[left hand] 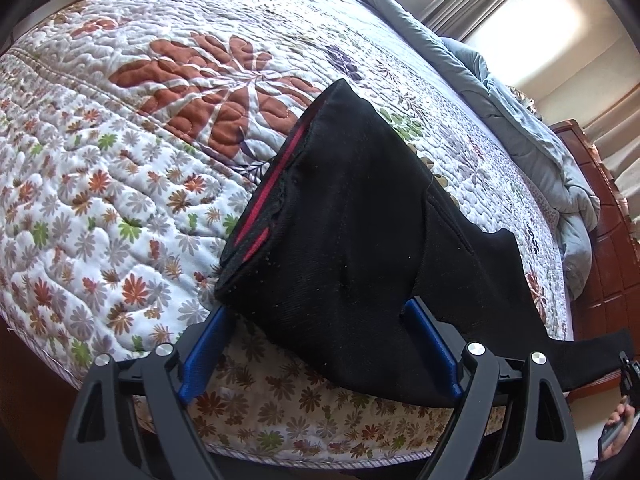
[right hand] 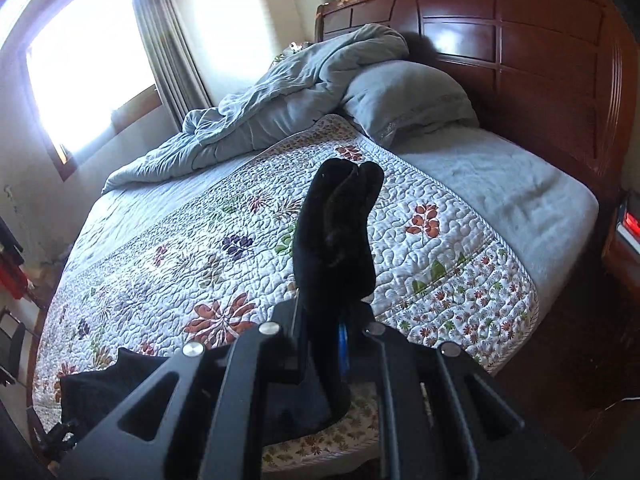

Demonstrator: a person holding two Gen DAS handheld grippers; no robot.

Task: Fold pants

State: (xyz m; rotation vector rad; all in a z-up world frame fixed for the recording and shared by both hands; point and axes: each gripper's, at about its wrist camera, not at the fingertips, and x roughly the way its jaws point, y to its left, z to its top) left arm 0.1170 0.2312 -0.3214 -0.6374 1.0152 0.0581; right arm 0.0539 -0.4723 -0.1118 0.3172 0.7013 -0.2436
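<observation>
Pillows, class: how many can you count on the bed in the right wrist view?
1: a grey fabric pillow leans against the dark wooden headboard, beside the bunched grey duvet. The duvet may hide others.

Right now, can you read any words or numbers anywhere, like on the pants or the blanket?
None can be read.
The black pants show only a red stripe at the waistband.
The floral quilt has only flowers.
The right hand-held gripper has faint marks, too blurred.
</observation>
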